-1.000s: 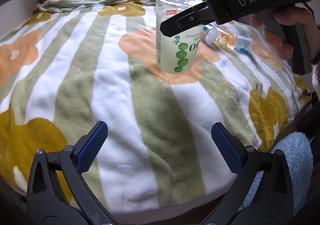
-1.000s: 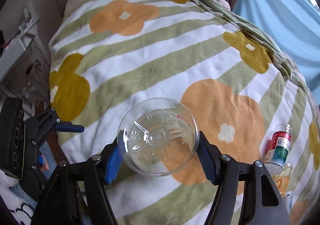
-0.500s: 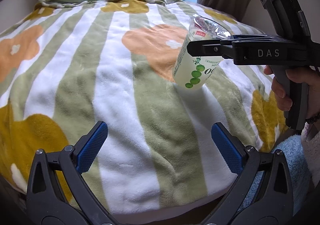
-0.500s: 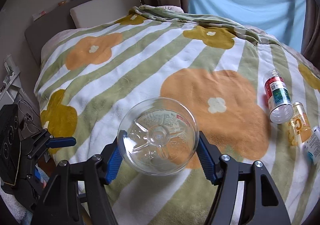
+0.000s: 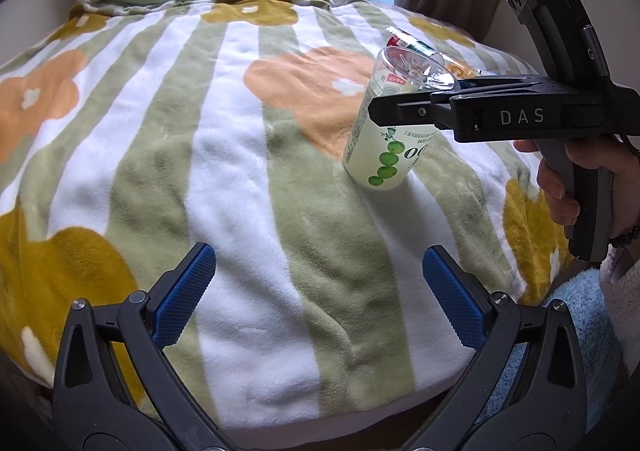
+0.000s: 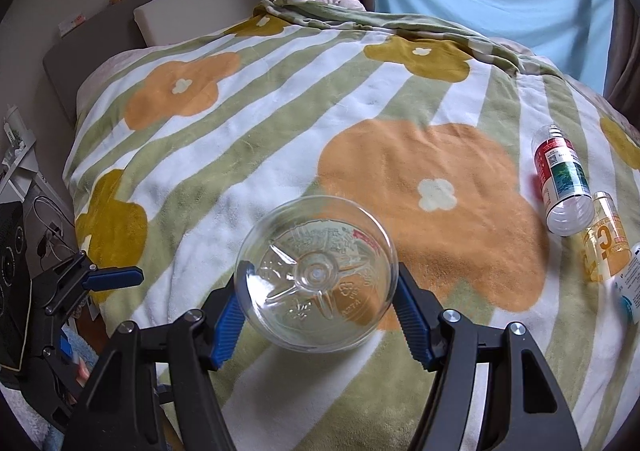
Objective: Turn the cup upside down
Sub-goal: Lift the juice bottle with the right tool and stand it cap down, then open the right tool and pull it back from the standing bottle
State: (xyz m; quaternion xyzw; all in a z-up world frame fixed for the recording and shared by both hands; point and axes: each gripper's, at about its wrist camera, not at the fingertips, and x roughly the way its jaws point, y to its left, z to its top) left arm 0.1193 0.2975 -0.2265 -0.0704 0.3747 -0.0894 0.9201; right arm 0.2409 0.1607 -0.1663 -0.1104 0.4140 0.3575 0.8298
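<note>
Item: cup (image 5: 384,139), base-up, tilted, clamped by our right gripper (image 6: 316,311) above blanket (image 5: 240,171) right edge. Left gripper (image 5: 316,291) wide, idle. Step: set-down. Next: we level, lower, release.

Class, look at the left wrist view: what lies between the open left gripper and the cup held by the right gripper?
Only bare striped blanket lies between the left gripper and the cup; the left wrist view shows it.
</note>
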